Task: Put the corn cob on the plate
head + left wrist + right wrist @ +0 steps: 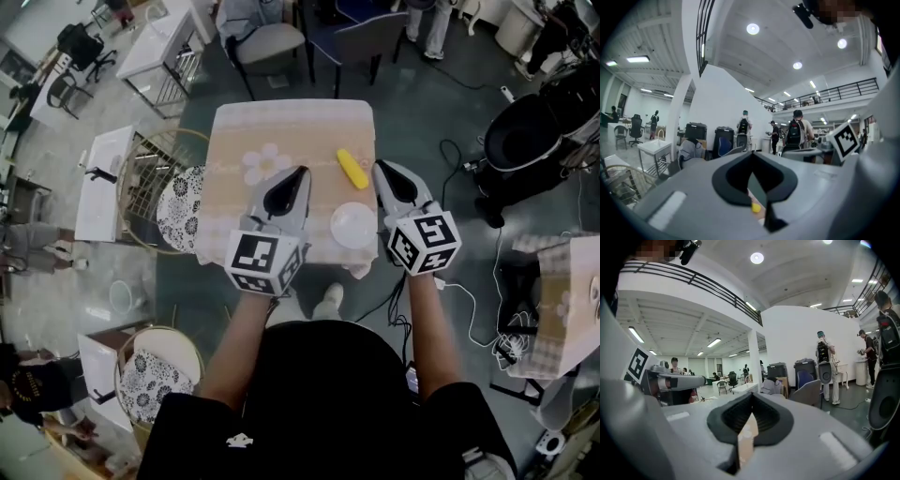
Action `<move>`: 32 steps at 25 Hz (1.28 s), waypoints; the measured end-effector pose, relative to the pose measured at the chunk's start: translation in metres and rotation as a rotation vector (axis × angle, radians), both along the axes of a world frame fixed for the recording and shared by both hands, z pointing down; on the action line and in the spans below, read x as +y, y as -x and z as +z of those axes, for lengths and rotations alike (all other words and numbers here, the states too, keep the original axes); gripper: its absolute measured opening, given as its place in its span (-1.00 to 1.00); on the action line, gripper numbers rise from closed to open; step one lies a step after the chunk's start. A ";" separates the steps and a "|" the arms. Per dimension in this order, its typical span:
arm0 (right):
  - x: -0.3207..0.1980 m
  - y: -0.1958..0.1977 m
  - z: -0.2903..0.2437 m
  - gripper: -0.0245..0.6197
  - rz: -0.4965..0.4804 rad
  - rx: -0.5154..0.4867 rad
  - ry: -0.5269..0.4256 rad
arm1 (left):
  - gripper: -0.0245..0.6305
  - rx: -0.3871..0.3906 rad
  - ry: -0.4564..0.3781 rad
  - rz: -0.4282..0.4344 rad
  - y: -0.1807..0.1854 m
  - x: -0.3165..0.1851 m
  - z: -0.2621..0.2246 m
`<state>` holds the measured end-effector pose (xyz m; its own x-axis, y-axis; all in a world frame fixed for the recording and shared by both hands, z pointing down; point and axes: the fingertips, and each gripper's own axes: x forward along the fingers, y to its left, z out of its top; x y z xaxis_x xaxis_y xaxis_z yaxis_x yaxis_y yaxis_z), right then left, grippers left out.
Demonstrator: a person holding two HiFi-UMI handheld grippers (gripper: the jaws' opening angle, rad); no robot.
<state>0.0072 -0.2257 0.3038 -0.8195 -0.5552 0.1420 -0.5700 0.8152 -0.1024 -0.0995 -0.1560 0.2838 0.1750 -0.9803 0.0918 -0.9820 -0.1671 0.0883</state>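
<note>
The yellow corn cob point(352, 168) lies on the pale tablecloth point(291, 122), right of the table's middle. A round white plate point(353, 225) sits nearer me, just below the cob. My left gripper point(303, 170) hangs over the table to the left of the cob, its jaws shut and empty. My right gripper point(378, 166) is shut and empty too, its tip close to the cob's right side. In the left gripper view the left gripper point(751, 154) points level, and a sliver of the corn cob point(755, 207) shows under the shut jaws. The right gripper point(752, 395) shows only tablecloth below it.
Two chairs point(267, 42) stand at the table's far side. A wire basket with a patterned cushion point(180, 208) stands close to the left edge. A black machine point(525, 141), floor cables point(469, 291) and a cloth-covered box point(562, 300) are on the right. People stand in the background.
</note>
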 end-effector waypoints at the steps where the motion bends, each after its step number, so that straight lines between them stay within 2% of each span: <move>1: -0.001 0.002 0.003 -0.92 0.003 0.004 0.005 | -0.90 0.002 0.006 0.002 0.003 -0.002 0.002; 6: -0.009 0.014 0.021 -0.92 0.017 0.060 0.027 | -0.90 0.006 0.033 0.035 0.014 -0.015 0.014; 10: -0.020 0.020 0.039 -0.92 0.066 0.118 0.044 | -0.90 0.020 0.047 0.081 0.021 -0.027 0.020; 14: -0.027 0.029 0.053 -0.92 0.102 0.141 0.070 | -0.90 0.023 0.076 0.144 0.029 -0.036 0.029; 18: -0.038 0.035 0.072 -0.92 0.127 0.157 0.096 | -0.90 0.033 0.095 0.169 0.044 -0.050 0.039; 27: -0.052 0.041 0.136 -0.92 0.150 0.228 0.189 | -0.90 0.050 0.172 0.229 0.060 -0.066 0.078; 32: -0.071 0.044 0.171 -0.83 0.154 0.255 0.236 | -0.90 0.057 0.235 0.258 0.063 -0.079 0.108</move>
